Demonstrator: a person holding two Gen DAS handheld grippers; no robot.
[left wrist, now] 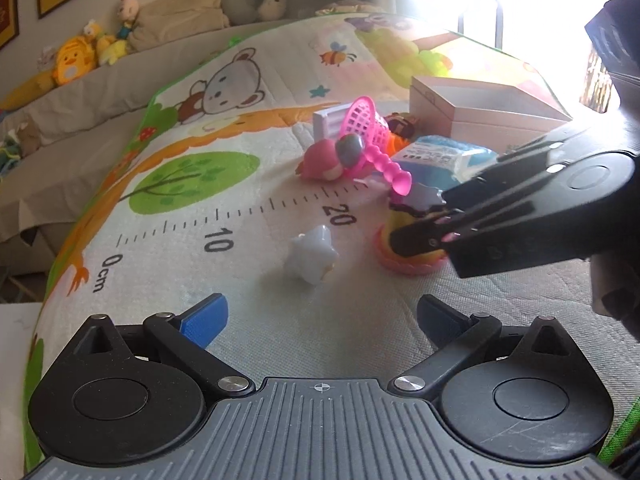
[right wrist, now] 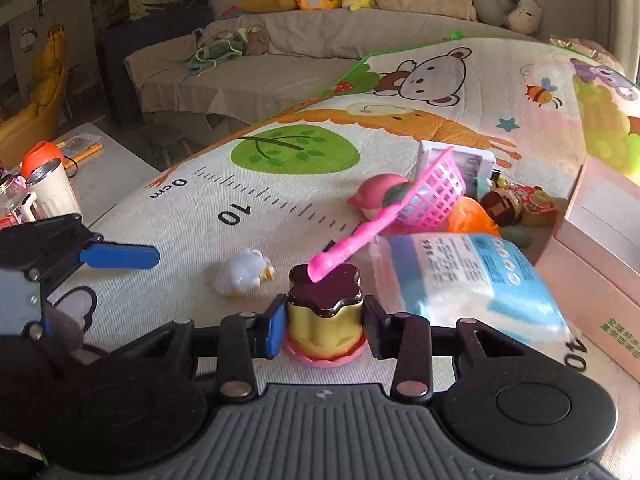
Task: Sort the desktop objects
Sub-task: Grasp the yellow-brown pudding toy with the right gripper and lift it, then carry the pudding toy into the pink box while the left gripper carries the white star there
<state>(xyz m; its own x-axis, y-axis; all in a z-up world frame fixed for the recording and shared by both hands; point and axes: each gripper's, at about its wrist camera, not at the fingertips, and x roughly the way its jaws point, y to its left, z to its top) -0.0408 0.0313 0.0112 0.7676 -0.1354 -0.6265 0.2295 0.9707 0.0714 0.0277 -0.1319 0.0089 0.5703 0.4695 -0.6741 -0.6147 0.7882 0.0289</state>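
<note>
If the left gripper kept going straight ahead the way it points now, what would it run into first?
Most likely the small white toy: it lies on the mat almost centred ahead of the open left gripper, with nothing in between. Depth is hard to judge through the fisheye, so the fingers might also pass above it.

My pads [right wrist: 272, 330] are blue; the pudding [right wrist: 325, 320] yellow, brown-topped; the net [right wrist: 434, 196] pink; the mat [right wrist: 280, 184] cartoon-printed.

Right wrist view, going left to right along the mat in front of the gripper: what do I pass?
Left gripper's blue finger → white duck toy → pudding toy held in the right gripper → blue-and-white packet → pink box.
</note>
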